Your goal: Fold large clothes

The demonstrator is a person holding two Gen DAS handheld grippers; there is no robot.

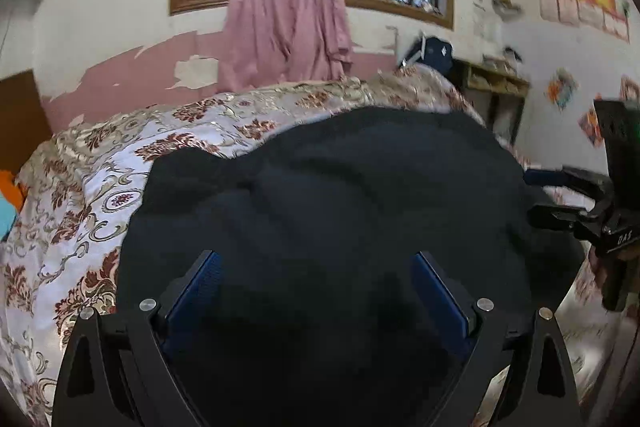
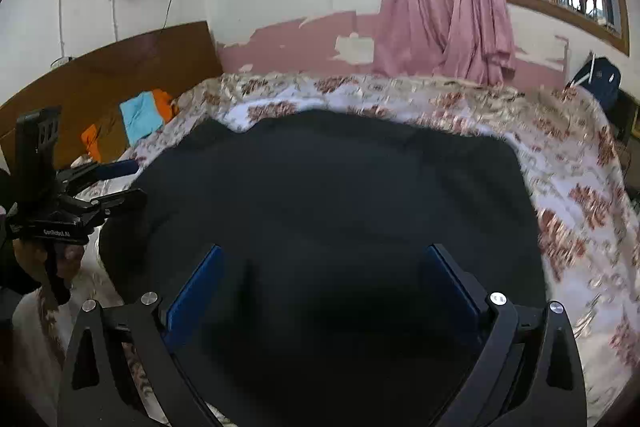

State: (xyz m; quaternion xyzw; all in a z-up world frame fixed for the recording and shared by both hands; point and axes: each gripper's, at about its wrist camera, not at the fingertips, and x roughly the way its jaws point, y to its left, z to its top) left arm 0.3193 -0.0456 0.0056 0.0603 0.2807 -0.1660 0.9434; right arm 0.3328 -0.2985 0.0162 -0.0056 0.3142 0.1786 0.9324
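Observation:
A large black garment [image 1: 340, 195] lies spread on a floral bedspread [image 1: 80, 187]. It also shows in the right wrist view [image 2: 332, 187]. My left gripper [image 1: 316, 259] is open just above the garment's near part, its blue pads [image 1: 200, 279] wide apart with nothing between them. My right gripper [image 2: 324, 255] is open above the same garment, its blue pads [image 2: 200, 279] wide apart. Each gripper appears in the other's view: the right gripper at the garment's right edge [image 1: 560, 199], the left gripper at its left edge [image 2: 116, 183], both open.
The floral bedspread [image 2: 580, 195] covers a bed against a peeling pink wall. Pink curtains [image 1: 288, 27] hang under a window. A brown headboard [image 2: 120, 67] stands at left with orange and turquoise cloths [image 2: 140, 115] near it. A desk [image 1: 496, 83] stands at right.

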